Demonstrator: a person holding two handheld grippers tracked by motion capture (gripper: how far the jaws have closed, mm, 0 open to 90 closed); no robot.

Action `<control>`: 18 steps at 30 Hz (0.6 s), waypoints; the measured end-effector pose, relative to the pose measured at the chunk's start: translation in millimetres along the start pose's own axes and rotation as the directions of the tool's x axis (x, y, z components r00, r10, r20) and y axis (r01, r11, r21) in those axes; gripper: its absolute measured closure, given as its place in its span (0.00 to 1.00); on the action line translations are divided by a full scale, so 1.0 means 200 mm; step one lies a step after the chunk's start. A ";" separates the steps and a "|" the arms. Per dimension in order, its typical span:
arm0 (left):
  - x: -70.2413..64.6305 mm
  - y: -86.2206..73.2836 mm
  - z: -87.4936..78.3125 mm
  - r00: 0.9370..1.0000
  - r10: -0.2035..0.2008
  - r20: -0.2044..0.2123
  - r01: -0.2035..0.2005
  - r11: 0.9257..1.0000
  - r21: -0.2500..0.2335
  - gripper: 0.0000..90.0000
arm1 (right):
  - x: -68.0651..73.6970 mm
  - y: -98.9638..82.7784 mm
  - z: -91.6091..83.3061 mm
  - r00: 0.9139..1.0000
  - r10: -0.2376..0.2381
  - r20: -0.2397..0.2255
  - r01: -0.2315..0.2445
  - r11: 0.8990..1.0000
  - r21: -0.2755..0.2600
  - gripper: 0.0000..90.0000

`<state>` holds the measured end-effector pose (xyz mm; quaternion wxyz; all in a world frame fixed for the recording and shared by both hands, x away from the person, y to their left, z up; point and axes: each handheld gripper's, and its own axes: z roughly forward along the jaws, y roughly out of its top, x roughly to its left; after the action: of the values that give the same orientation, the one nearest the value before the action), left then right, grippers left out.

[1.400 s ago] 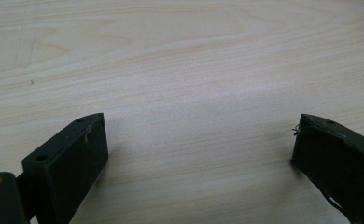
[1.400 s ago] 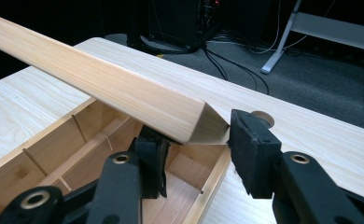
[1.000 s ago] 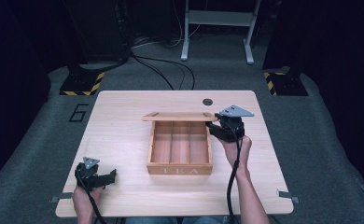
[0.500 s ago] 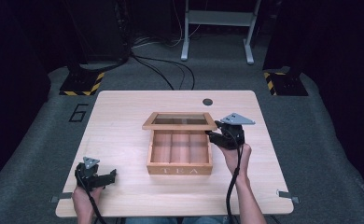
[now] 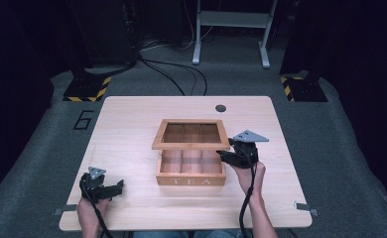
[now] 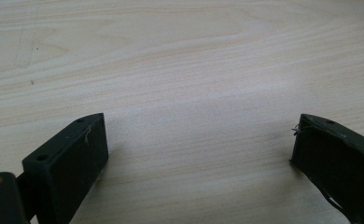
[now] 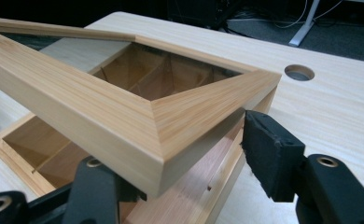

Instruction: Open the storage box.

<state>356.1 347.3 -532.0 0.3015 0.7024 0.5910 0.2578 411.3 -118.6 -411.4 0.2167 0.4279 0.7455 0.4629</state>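
Observation:
A wooden tea box (image 5: pixel 191 171) with inner dividers stands mid-table, "TEA" on its front. Its window-frame lid (image 5: pixel 191 134) hangs partly lowered over it, hinged at the back. My right gripper (image 5: pixel 222 156) is at the lid's front right corner. In the right gripper view that lid corner (image 7: pixel 180 121) sits between the jaws of the right gripper (image 7: pixel 180 154). They have just been opening, and the right pad (image 7: pixel 269 154) stands just off the wood. My left gripper (image 5: pixel 113 188) rests near the table's front left, and in its own view the left gripper (image 6: pixel 199 144) is open over bare wood.
A round cable hole (image 5: pixel 221 108) lies in the table (image 5: pixel 132 129) behind the box. Beyond the far edge stand a white frame's legs (image 5: pixel 231 34), floor cables and black-and-yellow striped bases (image 5: pixel 88 88).
The lid has come down from nearly upright to partly lowered over the box. My right gripper sank toward me with it and its jaws spread. The left gripper stayed put.

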 end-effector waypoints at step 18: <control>0.00 0.00 0.00 1.000 -0.001 0.001 0.001 1.000 -0.001 0.04 | 0.01 -0.18 0.02 0.998 0.050 -0.024 -0.049 0.997 0.052 0.46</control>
<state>356.1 347.2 -532.0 0.3021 0.7021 0.5912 0.2575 397.6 -122.0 -445.0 0.1846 0.4457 0.7491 0.4540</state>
